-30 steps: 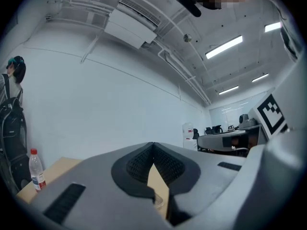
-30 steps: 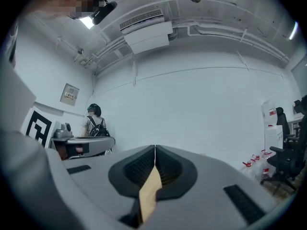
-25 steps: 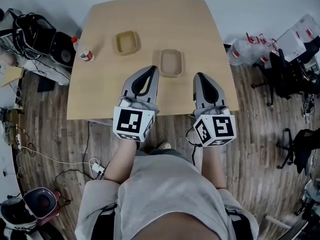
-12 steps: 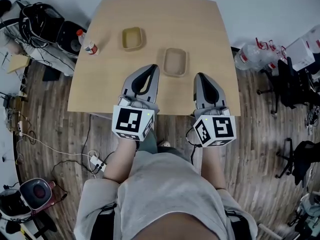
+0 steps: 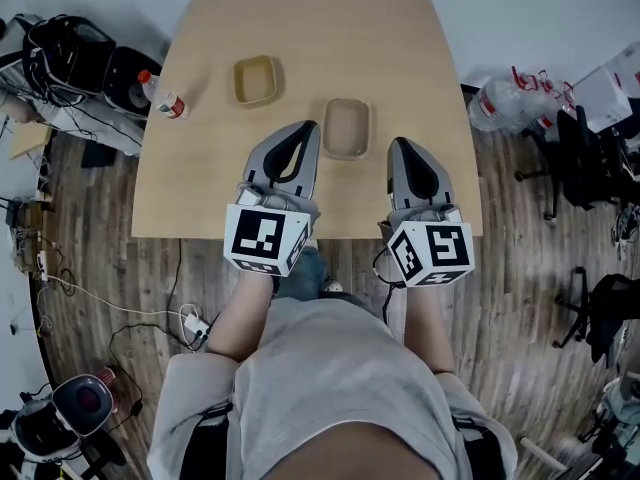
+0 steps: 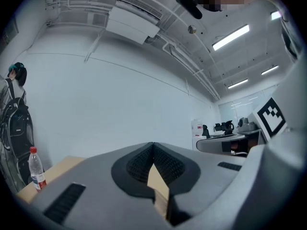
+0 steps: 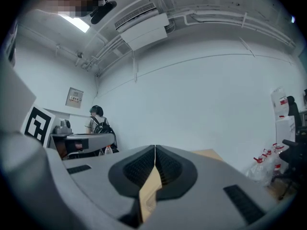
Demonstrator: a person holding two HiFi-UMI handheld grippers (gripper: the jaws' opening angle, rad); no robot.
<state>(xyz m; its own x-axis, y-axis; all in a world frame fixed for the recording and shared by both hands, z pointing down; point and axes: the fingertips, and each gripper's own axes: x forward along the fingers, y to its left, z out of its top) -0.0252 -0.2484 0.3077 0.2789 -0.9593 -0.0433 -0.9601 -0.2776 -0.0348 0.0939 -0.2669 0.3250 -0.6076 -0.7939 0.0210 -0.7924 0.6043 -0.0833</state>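
Grippers: the left gripper (image 5: 304,128) and right gripper (image 5: 400,145) are held side by side over the near part of the counter (image 5: 300,23), both pointing away from the person.
Jaws: in each gripper view the pair is pressed together tip to tip with nothing between. Only a sliver of tan counter shows through the gap below the tips.
Nearest thing: the near tray (image 5: 346,128), tan and rectangular, lies flat on the counter just ahead, between the two grippers. The left gripper's tip is just beside its left side.
Other things: the far tray (image 5: 255,80) sits further back and to the left. A bottle (image 5: 160,96) with a red label stands near the counter's left edge.
Progress: neither gripper holds or touches anything. Both trays look empty, so by my reading no handling has begun.
Hard to tell: from above I cannot say whether the grippers rest on the counter or hover over it. Both gripper views tilt up at a white wall, so neither tray shows there. The left gripper view catches only the bottle and a person with a backpack (image 6: 13,109) at its edge.
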